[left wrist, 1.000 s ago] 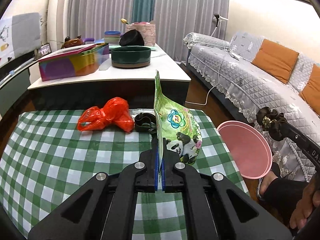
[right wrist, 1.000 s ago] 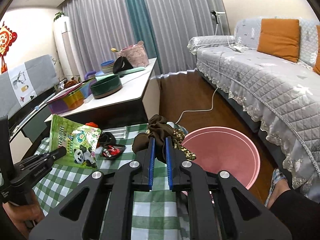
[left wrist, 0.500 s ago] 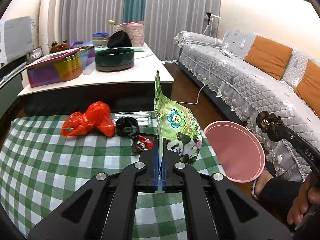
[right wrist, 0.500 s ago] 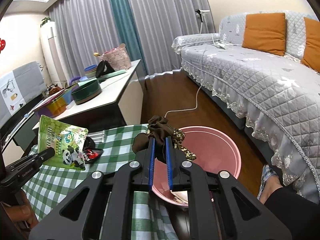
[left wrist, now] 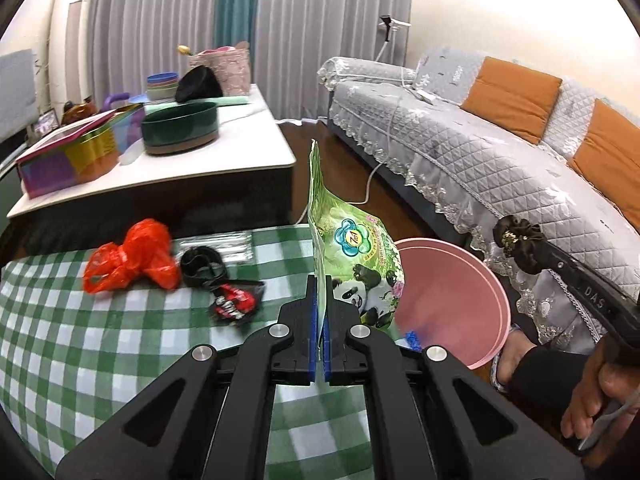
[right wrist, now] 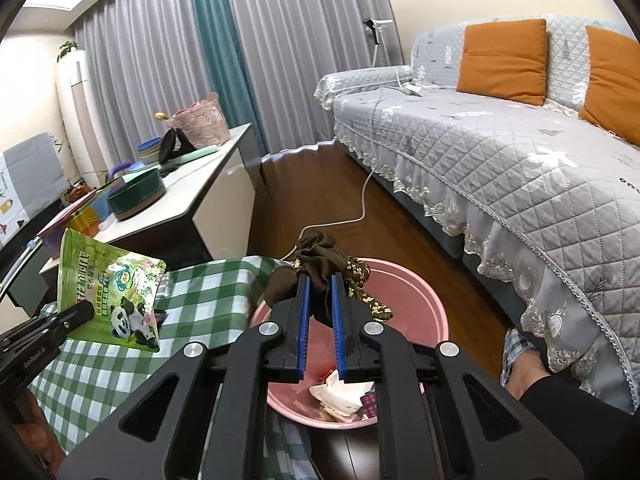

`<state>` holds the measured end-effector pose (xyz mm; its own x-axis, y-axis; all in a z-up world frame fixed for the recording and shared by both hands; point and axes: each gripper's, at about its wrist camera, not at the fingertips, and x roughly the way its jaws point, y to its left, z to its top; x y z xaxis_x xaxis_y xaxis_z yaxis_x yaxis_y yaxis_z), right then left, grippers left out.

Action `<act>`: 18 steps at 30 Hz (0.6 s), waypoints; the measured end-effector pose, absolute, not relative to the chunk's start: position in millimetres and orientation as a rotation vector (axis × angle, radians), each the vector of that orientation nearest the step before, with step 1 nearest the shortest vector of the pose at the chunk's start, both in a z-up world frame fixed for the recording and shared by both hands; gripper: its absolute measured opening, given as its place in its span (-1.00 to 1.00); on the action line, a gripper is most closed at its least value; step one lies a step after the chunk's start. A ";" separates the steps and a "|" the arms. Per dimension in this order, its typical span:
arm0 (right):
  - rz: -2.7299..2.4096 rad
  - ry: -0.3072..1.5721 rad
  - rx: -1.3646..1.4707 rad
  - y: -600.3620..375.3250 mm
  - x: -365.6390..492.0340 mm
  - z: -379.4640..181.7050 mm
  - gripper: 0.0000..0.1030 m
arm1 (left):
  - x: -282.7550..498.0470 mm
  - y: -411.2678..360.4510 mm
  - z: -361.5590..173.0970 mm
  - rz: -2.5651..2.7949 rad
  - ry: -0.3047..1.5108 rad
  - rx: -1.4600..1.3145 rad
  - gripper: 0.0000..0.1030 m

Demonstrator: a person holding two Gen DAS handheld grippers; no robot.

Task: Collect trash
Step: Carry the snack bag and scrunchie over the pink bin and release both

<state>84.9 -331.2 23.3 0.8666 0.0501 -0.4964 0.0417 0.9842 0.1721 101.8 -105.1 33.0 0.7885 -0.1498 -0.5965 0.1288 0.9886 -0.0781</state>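
My left gripper [left wrist: 320, 292] is shut on a green panda pouch [left wrist: 356, 256] and holds it upright at the right edge of the green checked table [left wrist: 80, 344]; the pouch also shows in the right wrist view [right wrist: 108, 288]. My right gripper [right wrist: 320, 300] is shut on a dark brown scrunchie [right wrist: 320, 256] and holds it above the pink bin [right wrist: 420, 292], which has wrappers at its bottom. The bin [left wrist: 452, 292] stands on the floor just right of the table. An orange plastic bag [left wrist: 132, 256], a black band [left wrist: 200, 264] and a black-red wrapper [left wrist: 234, 304] lie on the table.
A white low table [left wrist: 180, 168] with a dark green bowl [left wrist: 180, 128] and a colourful box [left wrist: 72, 152] stands behind. A grey sofa [right wrist: 500, 152] with orange cushions runs along the right. A white cable [right wrist: 360, 208] lies on the wood floor.
Both grippers have moved right toward the pink bin. The scrunchie has gone from over the table edge to over the bin. The pouch is now near the bin's rim.
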 end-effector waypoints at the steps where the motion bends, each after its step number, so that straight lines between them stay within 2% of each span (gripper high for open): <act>1: -0.002 0.523 0.179 -332.8 86.3 22.5 -0.79 | 103.6 -108.7 33.0 -0.157 0.646 -0.032 -0.97; 18: -0.058 0.529 0.193 -351.5 103.1 12.7 -0.79 | 150.6 -165.7 17.9 -0.239 0.684 0.012 -0.97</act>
<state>103.1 -351.5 12.7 0.8621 -0.0053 -0.5067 0.1046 0.9803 0.1677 150.6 -165.7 17.9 0.7488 -0.2143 -0.6272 0.2221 0.9727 -0.0673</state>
